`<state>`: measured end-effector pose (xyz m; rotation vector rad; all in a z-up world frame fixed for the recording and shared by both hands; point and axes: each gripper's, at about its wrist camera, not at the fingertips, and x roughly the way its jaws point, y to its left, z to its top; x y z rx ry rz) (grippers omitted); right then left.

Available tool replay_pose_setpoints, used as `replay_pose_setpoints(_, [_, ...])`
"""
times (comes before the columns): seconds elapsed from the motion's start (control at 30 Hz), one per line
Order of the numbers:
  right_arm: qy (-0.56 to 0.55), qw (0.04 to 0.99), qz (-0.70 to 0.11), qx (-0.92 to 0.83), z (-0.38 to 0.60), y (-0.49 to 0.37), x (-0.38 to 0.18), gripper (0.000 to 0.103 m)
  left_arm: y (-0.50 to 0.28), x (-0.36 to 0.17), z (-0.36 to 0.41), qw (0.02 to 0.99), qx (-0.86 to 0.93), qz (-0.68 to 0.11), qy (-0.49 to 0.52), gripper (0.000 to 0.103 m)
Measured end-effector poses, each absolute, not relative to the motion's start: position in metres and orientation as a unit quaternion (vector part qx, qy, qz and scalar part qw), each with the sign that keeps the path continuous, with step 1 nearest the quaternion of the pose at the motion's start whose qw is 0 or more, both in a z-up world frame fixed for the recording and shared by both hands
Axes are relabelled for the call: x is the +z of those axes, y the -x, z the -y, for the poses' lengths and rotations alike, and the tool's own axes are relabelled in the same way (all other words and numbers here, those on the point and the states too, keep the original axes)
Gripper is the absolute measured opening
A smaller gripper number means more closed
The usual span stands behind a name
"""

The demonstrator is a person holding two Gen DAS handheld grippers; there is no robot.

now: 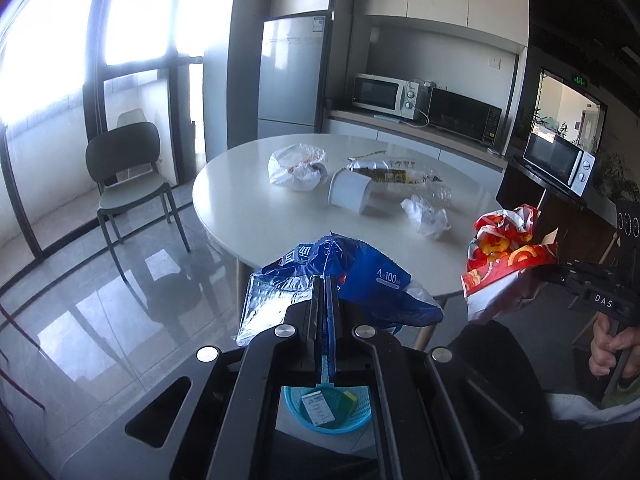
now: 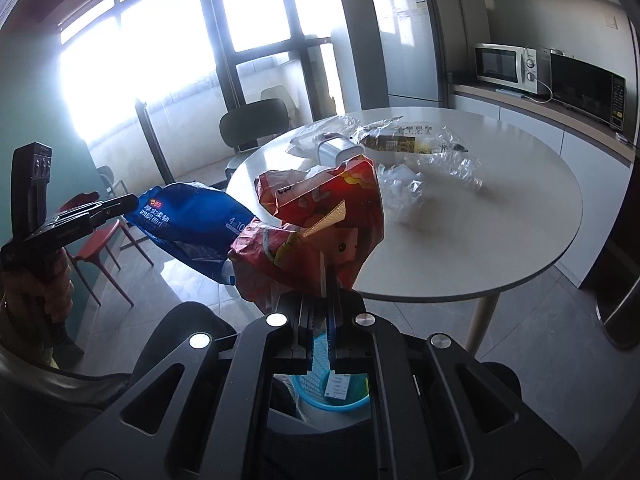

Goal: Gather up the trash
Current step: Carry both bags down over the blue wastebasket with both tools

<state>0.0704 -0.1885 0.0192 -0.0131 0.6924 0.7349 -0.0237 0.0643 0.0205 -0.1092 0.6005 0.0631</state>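
Note:
My left gripper [image 1: 325, 280] is shut on a crumpled blue tissue wrapper [image 1: 360, 276], held in the air off the near edge of the round white table [image 1: 240, 184]. My right gripper [image 2: 328, 276] is shut on a red snack bag [image 2: 320, 216], also held in the air beside the table. Each shows in the other view: the red bag [image 1: 504, 256] at the right, the blue wrapper [image 2: 188, 220] at the left. A blue basket [image 1: 324, 408] with a paper and a green item stands on the floor below both grippers; it also shows in the right wrist view [image 2: 340, 396].
On the table lie a white plastic bag [image 1: 296, 166], a tipped white paper cup [image 1: 350, 192], a clear printed wrapper [image 1: 392, 172] and crumpled clear plastic [image 1: 426, 214]. A dark chair [image 1: 128, 176] stands left, a red chair [image 2: 100, 244] by the wall. Fridge [image 1: 294, 76] and counter with microwaves stand behind.

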Motion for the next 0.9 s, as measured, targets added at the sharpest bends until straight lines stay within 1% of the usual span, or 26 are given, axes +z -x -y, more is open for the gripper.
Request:
replay_pose_setpoints(0.23, [0.031, 0.863, -0.363, 0.351, 0.181, -0.057, -0.008, 0.004, 0.027, -0.028, -0.062, 0.933, 0.02, -0.355, 0.064, 0.001])
replay_pose_setpoints(0.43, [0.048, 0.849, -0.39, 0.352, 0.165, -0.052, -0.037, 0.004, 0.019, -0.066, -0.062, 0.918, 0.017, -0.389, 0.079, 0.001])
replay_pose_setpoints(0.67, [0.048, 0.831, -0.437, 0.341, 0.158, -0.064, -0.077, 0.004, 0.001, -0.114, -0.065, 0.899, 0.02, -0.428, 0.09, 0.0])
replay_pose_setpoints(0.9, [0.056, 0.82, -0.473, 0.318, 0.142, -0.079, -0.123, 0.004, -0.024, -0.152, -0.069, 0.884, 0.026, -0.457, 0.095, 0.0])
